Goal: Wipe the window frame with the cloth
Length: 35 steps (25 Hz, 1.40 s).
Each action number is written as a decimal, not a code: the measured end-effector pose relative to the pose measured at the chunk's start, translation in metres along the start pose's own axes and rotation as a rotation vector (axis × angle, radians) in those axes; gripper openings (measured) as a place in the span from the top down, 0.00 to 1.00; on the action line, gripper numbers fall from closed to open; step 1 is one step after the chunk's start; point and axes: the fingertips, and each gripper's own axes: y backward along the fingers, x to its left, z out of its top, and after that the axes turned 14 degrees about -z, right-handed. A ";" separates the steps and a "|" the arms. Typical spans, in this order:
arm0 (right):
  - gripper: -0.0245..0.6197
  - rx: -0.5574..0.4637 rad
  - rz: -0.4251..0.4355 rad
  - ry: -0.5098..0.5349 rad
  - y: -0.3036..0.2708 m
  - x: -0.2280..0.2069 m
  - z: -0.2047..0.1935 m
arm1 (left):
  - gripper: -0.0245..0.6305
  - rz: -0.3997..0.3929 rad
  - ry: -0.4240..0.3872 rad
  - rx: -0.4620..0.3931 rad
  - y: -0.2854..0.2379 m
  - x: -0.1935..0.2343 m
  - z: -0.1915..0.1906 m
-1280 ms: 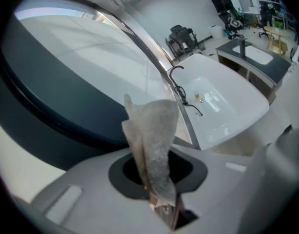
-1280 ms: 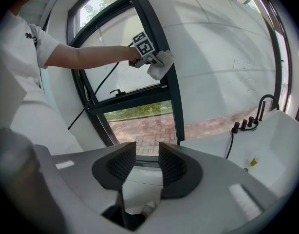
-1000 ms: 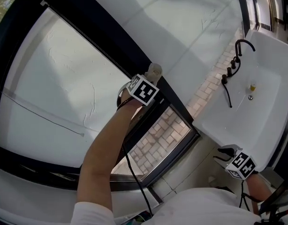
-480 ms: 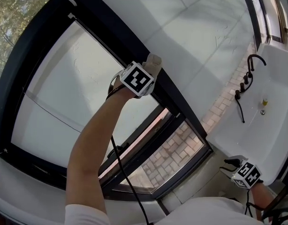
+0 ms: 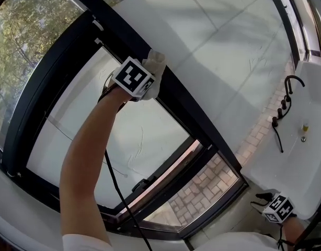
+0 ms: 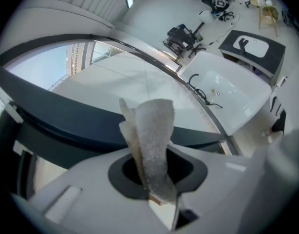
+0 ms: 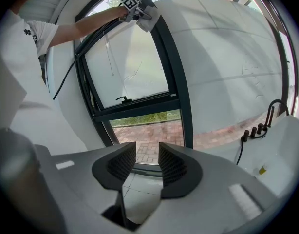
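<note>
A dark window frame bar (image 5: 187, 115) runs diagonally between the pane and the white wall. My left gripper (image 5: 151, 73) is raised against this bar, shut on a whitish cloth (image 5: 155, 63) that presses on the frame. In the left gripper view the cloth (image 6: 152, 140) stands up folded out of the jaws of the left gripper (image 6: 154, 175), with the dark frame (image 6: 66, 117) right behind it. The right gripper view shows that cloth (image 7: 150, 21) high on the frame (image 7: 171, 67). My right gripper (image 5: 266, 197) hangs low by the sink, open (image 7: 142, 162) and holding nothing.
A white sink (image 5: 307, 161) with a black tap (image 5: 287, 94) lies at the right. The lower sash is tilted open with a handle (image 5: 142, 184). A black cable (image 5: 116, 188) hangs from the left gripper along the arm. A white wall (image 5: 213, 35) borders the frame.
My left gripper has slid up along the frame bar with the cloth held in it. The right gripper has stayed low beside the sink.
</note>
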 end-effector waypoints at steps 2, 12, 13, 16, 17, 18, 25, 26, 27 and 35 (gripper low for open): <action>0.74 -0.003 -0.002 -0.007 0.001 -0.001 0.002 | 0.82 -0.004 0.014 0.022 0.015 0.009 0.000; 0.74 -0.008 -0.010 -0.024 -0.005 -0.006 0.006 | 0.81 0.131 0.020 -0.057 0.091 0.097 0.032; 0.74 -0.010 -0.008 -0.027 -0.005 -0.006 0.006 | 0.81 0.147 0.025 -0.058 0.098 0.104 0.033; 0.74 -0.008 -0.003 -0.029 -0.005 -0.004 0.005 | 0.81 0.212 0.044 -0.063 0.125 0.125 0.036; 0.74 -0.005 -0.002 -0.027 -0.004 -0.003 0.004 | 0.81 0.237 0.048 -0.064 0.134 0.133 0.037; 0.74 -0.003 -0.001 -0.025 -0.004 -0.002 0.004 | 0.81 0.260 0.054 -0.067 0.142 0.140 0.038; 0.74 0.007 0.014 -0.011 -0.008 0.002 0.006 | 0.82 0.305 0.145 -0.182 0.163 0.152 0.029; 0.74 0.011 0.018 -0.004 -0.009 0.003 0.006 | 0.82 0.305 0.159 -0.203 0.165 0.151 0.026; 0.74 0.015 0.023 0.005 -0.009 0.005 0.007 | 0.82 0.304 0.173 -0.222 0.168 0.149 0.021; 0.74 0.030 0.085 0.096 -0.020 0.029 0.022 | 0.82 0.338 0.234 -0.270 0.202 0.134 -0.035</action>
